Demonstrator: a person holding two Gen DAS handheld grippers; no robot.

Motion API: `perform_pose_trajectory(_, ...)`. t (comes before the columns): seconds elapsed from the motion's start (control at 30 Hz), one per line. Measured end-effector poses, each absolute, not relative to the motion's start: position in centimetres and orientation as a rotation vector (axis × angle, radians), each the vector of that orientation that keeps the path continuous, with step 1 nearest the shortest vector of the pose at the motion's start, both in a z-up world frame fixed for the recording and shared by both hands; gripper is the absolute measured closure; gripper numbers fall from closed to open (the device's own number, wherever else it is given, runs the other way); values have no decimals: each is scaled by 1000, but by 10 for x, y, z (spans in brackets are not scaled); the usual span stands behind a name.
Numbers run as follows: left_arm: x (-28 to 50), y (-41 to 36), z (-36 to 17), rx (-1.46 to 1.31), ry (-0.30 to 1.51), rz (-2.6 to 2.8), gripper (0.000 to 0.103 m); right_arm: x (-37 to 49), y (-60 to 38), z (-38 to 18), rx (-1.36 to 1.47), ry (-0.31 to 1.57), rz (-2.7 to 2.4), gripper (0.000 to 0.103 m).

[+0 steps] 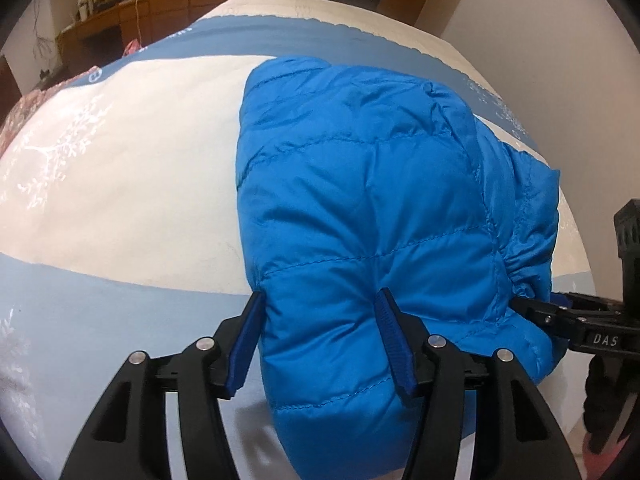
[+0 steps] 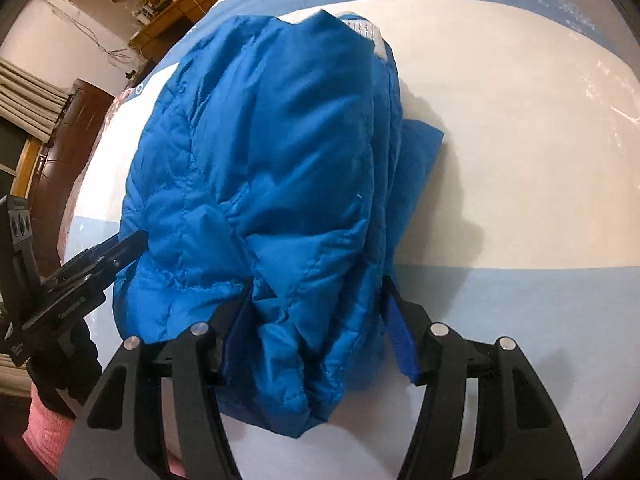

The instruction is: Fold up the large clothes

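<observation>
— While we look down the left wrist view, our left gripper (image 1: 320,340) stands half open astride the near edge of the folded blue down jacket (image 1: 380,200), centre-right on the bed sheet (image 1: 120,160); the pads don't seem to pinch it.

— If we lift away carelessly, a pad could snag the puffy fold and spring it open.

— On the right wrist view, our right gripper (image 2: 320,328) is likewise parted around the jacket's bunched lower edge.

— Loose layers at its right side may slide apart.
</observation>
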State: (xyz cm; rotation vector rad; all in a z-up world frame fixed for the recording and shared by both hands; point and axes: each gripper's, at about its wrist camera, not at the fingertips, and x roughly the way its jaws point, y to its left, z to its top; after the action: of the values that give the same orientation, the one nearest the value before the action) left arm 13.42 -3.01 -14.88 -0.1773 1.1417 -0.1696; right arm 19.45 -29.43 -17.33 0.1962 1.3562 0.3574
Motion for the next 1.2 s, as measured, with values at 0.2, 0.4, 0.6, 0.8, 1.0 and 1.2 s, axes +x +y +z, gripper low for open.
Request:
perform_pose_trajectory(0.2,125,-24,-127,-219,1147,-166,48,172,-300,-133,174,1288,341,45)
perform_pose_trajectory(0.4,97,-32,-104,-182,1148,-141,46,138,-292,-96,149,1231,321,27)
perform_pose_trajectory(0.6,70,-35,-78,-133,1110,-116,34,110,-282,-77,119,1199,320,18)
perform_pose_trajectory(0.8,45,-40,-52,-92,1058,-116,21,90,-276,-62,90,1167,310,12)
perform_pose_trajectory(1.0,23,-40,-34,-65,1021,-93,19,74,-266,-53,45,1150,282,10)
perform_pose_trajectory(1.2,7,-36,-24,-57,1017,-66,19,64,-260,-48,34,1154,281,9)
